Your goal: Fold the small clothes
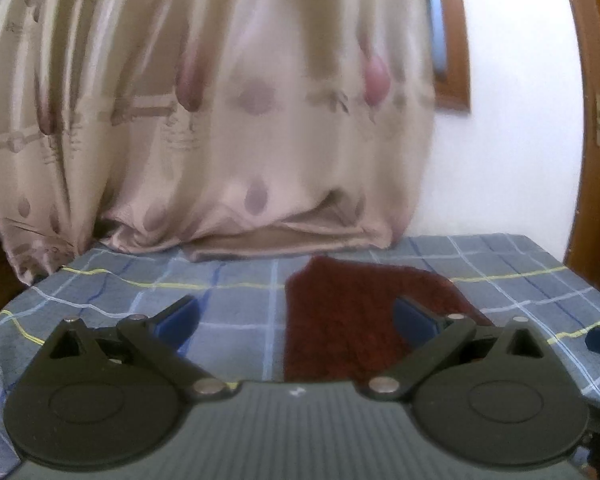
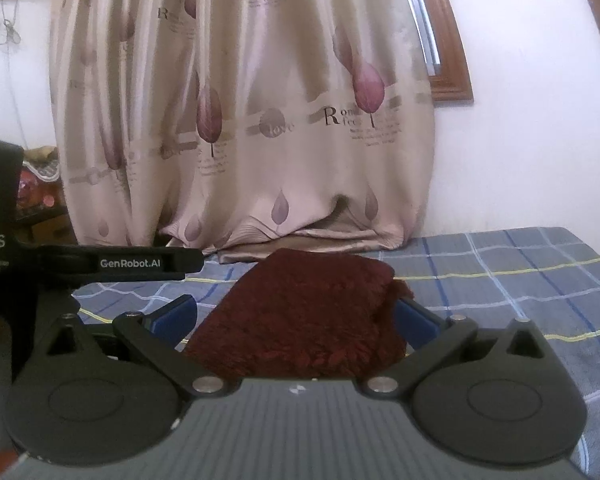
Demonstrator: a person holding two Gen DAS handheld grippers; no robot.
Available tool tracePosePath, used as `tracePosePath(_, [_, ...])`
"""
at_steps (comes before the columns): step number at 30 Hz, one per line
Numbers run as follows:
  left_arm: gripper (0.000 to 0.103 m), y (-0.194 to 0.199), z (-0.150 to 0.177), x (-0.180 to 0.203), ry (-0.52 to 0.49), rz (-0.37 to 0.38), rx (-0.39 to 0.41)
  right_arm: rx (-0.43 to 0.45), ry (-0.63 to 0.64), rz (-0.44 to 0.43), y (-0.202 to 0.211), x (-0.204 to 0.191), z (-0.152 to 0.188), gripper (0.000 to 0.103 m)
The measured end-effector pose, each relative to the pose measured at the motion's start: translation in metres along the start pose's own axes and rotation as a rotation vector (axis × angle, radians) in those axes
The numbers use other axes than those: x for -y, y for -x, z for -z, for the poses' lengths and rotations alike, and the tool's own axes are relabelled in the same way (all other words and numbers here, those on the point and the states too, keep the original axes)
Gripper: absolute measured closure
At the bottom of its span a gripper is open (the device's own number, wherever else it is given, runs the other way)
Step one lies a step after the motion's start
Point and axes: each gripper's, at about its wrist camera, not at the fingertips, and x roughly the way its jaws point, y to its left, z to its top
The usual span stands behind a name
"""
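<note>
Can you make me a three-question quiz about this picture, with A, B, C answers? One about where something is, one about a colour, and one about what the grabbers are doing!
1. Where does the fuzzy cloth lie?
A. on the checked bedcover
B. hanging on the curtain
C. on the floor

2. What colour is the fuzzy cloth?
A. yellow
B. dark red
C. green

3. How is the right gripper?
A. shut on the cloth
B. shut and empty
C. open

Answers:
1 A: the cloth rests flat on the blue checked cover, in front of the curtain.
2 B: both views show it dark red.
3 C: its blue pads stand wide apart, pressing nothing. The left gripper is open too.
</note>
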Motion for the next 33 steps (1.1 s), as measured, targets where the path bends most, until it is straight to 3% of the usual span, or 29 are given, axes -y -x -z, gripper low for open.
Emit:
tracePosePath(9, [0.0,0.007,0.002,0.003,-0.046,-0.067,0.012,0.017,0.028,-0.014,0.006,-0.009,-0.004,0.0])
tracePosePath(12, [0.0,0.008,0.004,0.0,-0.033,-0.02,0.004,0.019,0.034,-0.018,0.007,-0.012,-0.005,0.0])
tracePosePath(18, [0.0,0.013,0.007,0.0,-0.032,-0.008,0.004,0.021,0.04,-0.015,0.008,-0.015,-0.005,0.0])
tracePosePath(33, [0.0,0.012,0.01,-0.001,-0.013,-0.037,0.0,0.017,0.053,-0.012,0.01,-0.015,-0.006,0.0])
